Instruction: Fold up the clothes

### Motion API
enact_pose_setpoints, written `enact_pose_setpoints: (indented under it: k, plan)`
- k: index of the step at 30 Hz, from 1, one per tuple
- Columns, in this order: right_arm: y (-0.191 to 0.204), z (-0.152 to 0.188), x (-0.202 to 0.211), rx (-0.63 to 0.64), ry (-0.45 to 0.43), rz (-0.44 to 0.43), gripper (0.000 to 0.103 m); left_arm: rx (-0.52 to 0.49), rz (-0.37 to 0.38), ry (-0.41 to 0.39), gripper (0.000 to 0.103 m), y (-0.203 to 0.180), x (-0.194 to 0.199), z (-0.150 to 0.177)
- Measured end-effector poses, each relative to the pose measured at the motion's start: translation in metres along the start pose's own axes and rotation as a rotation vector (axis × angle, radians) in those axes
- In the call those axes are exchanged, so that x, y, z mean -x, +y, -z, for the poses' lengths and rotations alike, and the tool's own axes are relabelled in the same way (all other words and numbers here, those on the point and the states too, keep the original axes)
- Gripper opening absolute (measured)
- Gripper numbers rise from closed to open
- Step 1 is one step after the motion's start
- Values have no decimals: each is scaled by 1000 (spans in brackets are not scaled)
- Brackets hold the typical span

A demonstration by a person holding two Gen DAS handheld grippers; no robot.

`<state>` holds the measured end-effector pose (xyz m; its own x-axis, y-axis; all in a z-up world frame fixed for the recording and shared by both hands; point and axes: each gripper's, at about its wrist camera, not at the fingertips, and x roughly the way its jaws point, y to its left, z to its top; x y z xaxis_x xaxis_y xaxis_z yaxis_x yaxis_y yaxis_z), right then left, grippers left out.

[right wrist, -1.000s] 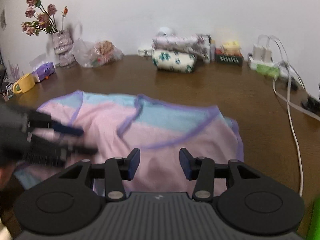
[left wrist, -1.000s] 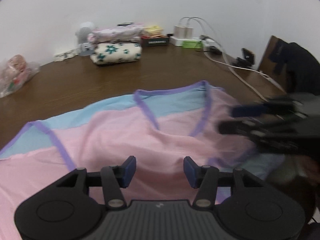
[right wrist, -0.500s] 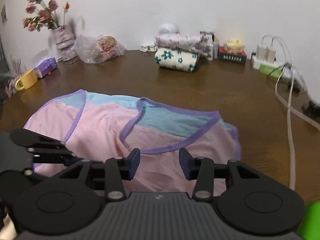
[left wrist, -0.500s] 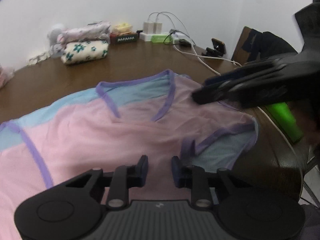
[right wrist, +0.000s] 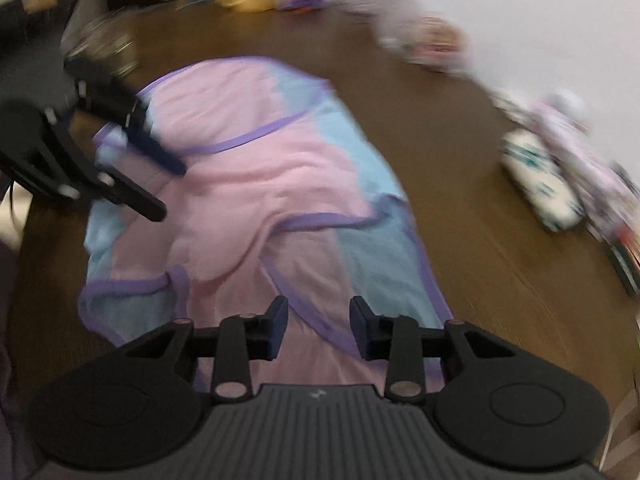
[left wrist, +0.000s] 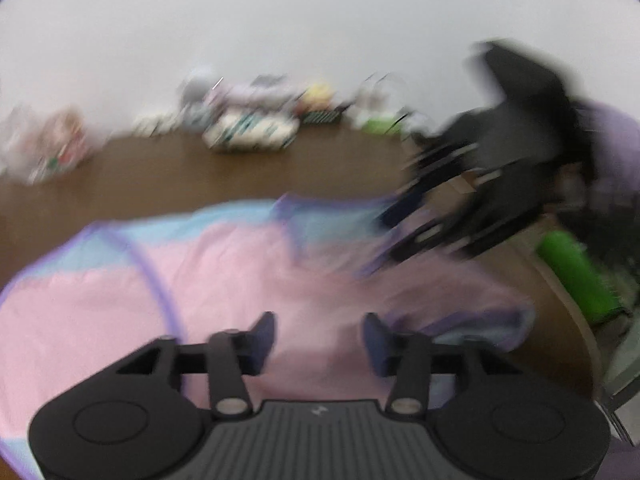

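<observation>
**A:** Where does the garment sit from your end?

**B:** I see the pink and blue top point(right wrist: 256, 184) with purple trim spread on the brown table point(right wrist: 460, 216), rumpled through the middle, neckline and armholes showing. It looks mostly laid out rather than folded into a neat packet, so by my reading the folding of this piece is largely still to do.

**A:** And my tools?

**B:** My left gripper point(left wrist: 318, 338) hangs over the near part of the cloth with its jaws apart and nothing between them. The right gripper point(right wrist: 318, 326) is also spread and empty, above the purple-edged hem near it. Both views are smeared, so I can't judge fine creases.

**A:** Anything finished?

**B:** At the far side there's a small stack of folded clothes point(left wrist: 250, 138), a floral one lowest. Whether those belong to this job I can't say. A green object point(left wrist: 576, 276) sits off the right edge.
</observation>
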<state>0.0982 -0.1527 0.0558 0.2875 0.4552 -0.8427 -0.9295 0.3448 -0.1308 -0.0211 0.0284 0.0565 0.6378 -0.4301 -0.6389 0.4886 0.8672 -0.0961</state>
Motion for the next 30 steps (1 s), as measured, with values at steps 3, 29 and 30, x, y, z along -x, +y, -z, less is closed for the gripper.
enact_pose_setpoints:
  k: [3,29,30]
  plan:
    - [7,-11,-17,134,48,-85,23,-37,21,8,56,-16,-12,-3]
    - [-19,0,17,-62,-88,54,11,61,116,48,29,-11,-29,11]
    - [-22,-2,26,-81,-108,97,11,56,122,42,30,-11,-28,10]
